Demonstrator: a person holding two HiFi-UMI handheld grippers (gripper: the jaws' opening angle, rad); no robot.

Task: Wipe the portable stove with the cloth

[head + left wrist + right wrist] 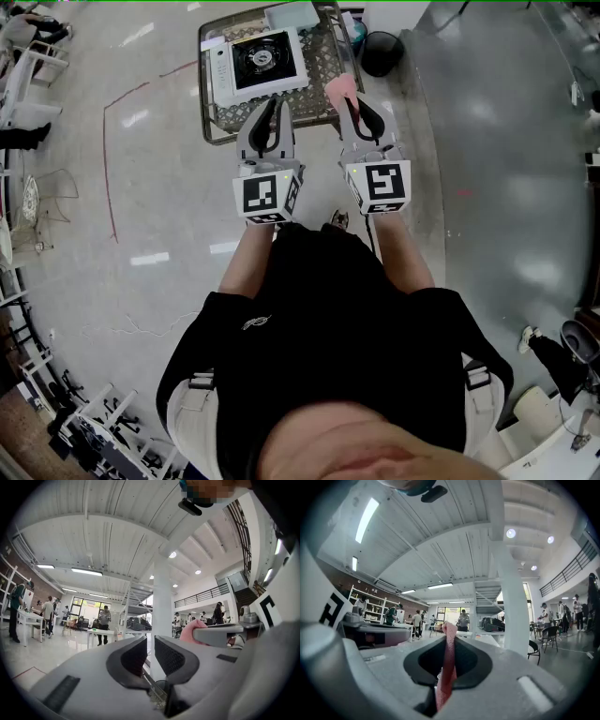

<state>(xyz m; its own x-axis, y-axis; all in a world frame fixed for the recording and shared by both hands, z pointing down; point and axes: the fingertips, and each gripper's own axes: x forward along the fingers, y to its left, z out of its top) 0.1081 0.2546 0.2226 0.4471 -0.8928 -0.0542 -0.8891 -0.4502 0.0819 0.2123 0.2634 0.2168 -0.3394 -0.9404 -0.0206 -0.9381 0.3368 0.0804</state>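
In the head view the white portable stove (264,58), with its black burner, lies on a wire mesh table (214,117) ahead of me. My right gripper (360,111) is shut on a pink cloth (339,89), which sticks out past its tips over the table's near right edge. In the right gripper view, the cloth (449,667) hangs pinched between the jaws of the right gripper (449,641). My left gripper (271,111) hovers at the near table edge, holding nothing. Its jaws (150,641) are shut to a thin slit. Both gripper views look out across the hall, with the stove hidden.
A black round bin (382,52) stands right of the table. A pale box (291,14) lies at the table's far end. Red tape (108,159) marks the floor at left. White pillars (161,611) and people at tables fill the hall beyond.
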